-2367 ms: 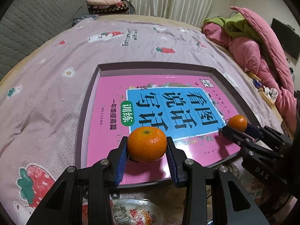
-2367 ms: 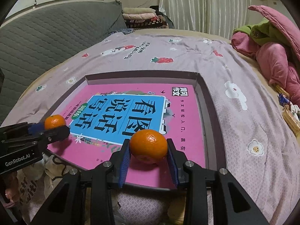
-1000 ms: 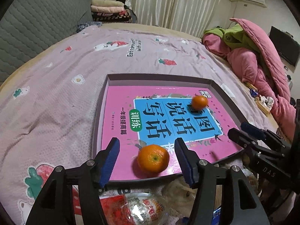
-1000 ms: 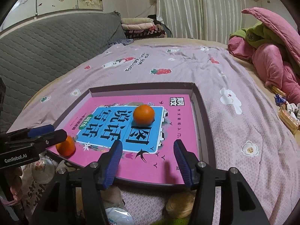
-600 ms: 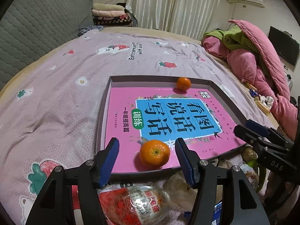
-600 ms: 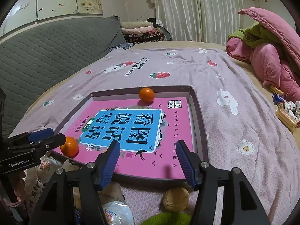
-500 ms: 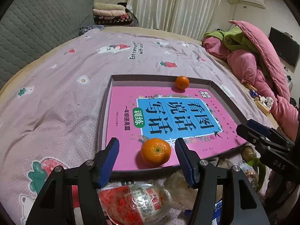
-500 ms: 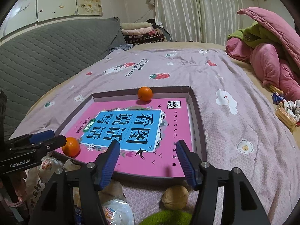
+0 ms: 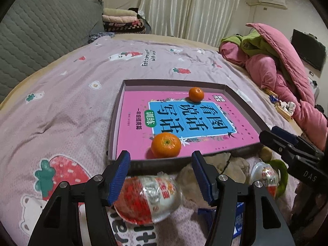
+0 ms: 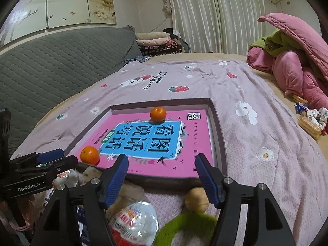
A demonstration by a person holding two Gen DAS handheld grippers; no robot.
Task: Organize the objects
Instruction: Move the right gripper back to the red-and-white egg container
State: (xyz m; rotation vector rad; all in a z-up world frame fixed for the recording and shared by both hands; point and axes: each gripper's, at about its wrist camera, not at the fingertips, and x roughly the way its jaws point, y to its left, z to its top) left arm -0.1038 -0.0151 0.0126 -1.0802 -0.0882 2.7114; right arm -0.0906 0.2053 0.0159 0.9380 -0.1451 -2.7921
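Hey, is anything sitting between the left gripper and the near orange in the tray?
Only the tray's near rim. The left gripper hangs open outside it, above a wrapped snack, and the near orange lies just inside on the pink book, apart from the fingers.

You have two mandarins on the pink book (image 9: 133,123) in the shallow box (image 9: 116,110): a larger one (image 9: 166,145) near the front edge, a smaller one (image 9: 196,94) against the far wall.

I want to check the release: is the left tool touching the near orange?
Apart. The left wrist view shows the near orange resting on the pink book, beyond the open left tool.
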